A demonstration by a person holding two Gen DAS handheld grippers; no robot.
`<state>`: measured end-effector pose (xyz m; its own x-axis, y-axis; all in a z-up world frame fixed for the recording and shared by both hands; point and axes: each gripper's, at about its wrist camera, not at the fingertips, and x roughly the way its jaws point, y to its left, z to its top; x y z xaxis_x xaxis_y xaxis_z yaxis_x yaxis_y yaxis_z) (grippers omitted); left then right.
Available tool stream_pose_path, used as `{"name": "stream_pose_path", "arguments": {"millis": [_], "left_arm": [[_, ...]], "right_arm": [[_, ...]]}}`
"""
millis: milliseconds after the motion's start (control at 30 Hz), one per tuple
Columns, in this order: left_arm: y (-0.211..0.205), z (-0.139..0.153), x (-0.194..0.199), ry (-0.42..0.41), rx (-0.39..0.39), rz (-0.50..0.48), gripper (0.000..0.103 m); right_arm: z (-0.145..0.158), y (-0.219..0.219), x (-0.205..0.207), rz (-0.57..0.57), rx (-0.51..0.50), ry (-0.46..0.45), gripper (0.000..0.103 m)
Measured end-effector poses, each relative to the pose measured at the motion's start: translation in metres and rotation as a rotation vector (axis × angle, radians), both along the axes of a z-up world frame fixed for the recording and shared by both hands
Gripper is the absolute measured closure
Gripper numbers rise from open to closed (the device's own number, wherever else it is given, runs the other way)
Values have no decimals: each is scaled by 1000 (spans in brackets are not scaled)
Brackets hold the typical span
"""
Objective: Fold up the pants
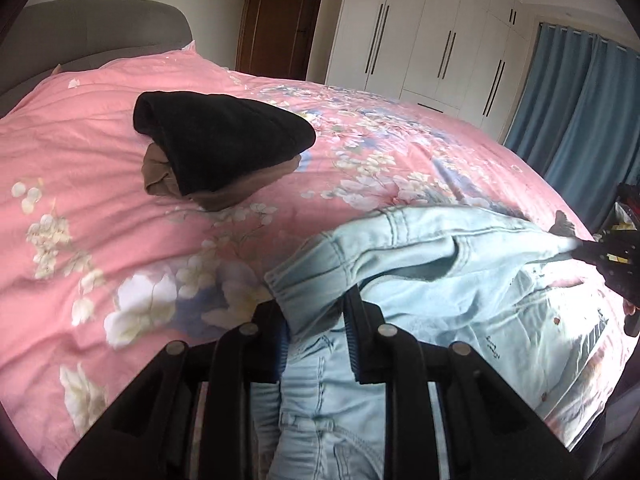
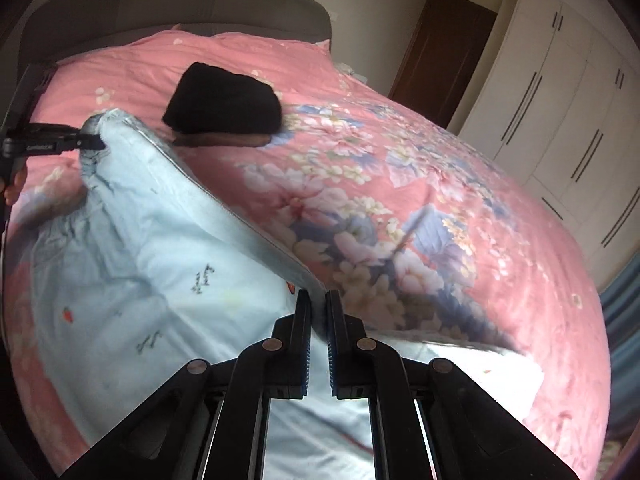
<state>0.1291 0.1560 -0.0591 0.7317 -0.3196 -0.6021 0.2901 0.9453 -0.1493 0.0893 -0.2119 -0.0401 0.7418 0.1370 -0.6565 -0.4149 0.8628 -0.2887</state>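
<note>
Both sets of fingers are clamped on the light blue jeans (image 1: 460, 280). On my left gripper (image 1: 316, 320) the pads grip a bunched fold of denim near the waistband, with more denim hanging down between the linkages. My right gripper (image 2: 319, 312) has its jaws nearly together, pinching a thin edge of the same jeans (image 2: 160, 240), which runs taut from its tips up to the left gripper (image 2: 90, 142) across from it. From the left wrist view I see the right gripper (image 1: 580, 250) at the far right edge, biting the other end of the raised fold.

Between the two grips, the denim is lifted off the bed while the rest of the jeans, dotted with small red motifs and script lettering, spreads over the pink floral duvet (image 1: 100, 160). Motion blur softens the cloth edges.

Farther up the bed, well apart from the jeans, I see folded black pants (image 1: 224, 148) stacked on top of a folded brown garment (image 1: 224, 196). Nothing lies on the duvet between that stack and the jeans.

Beyond the bed stand the grey headboard (image 2: 160, 4), a brown door (image 1: 280, 20), white wardrobes (image 1: 432, 32) with dark handles, and blue curtains (image 1: 580, 100) on the right.
</note>
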Motion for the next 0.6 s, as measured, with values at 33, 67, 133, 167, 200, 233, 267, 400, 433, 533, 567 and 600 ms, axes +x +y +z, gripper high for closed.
{"name": "stream_pose_path", "arguments": {"millis": [33,67,133,167,200,233,267,400,433,533,567,600], "left_arm": [[1,-2,-11,-7,5,2,79],[3,-7,-20,-6,5,6,79],[10,-20,-38,15,21,26,76],[13,-26,-43,34,22,37,72],[17,-35,-49,63,24,49,71],[16,-44,-53,86,34,56,71],[16,-51,-56,104,41,62,71],[12,-68,-66,121,88,86,69],[12,-71,-67,113,112,96,67],[15,-75,-66,139,148,121,55],[18,-74,-70,146,154,140,46],[23,-71,-74,148,152,161,41]], "right_arm": [[-3,3,-14,11,3,8,96],[-7,7,-30,24,0,18,96],[-18,13,-55,32,-1,33,96],[-26,16,-66,39,5,51,96],[-35,19,-76,45,6,66,96],[-47,24,-85,52,-6,91,96],[-59,28,-91,57,-16,119,96],[-96,40,-105,53,-67,181,96],[-99,39,-106,47,-60,188,96],[-100,33,-103,21,-22,211,96],[-99,30,-100,7,1,231,96],[-100,30,-101,-4,14,246,95]]}}
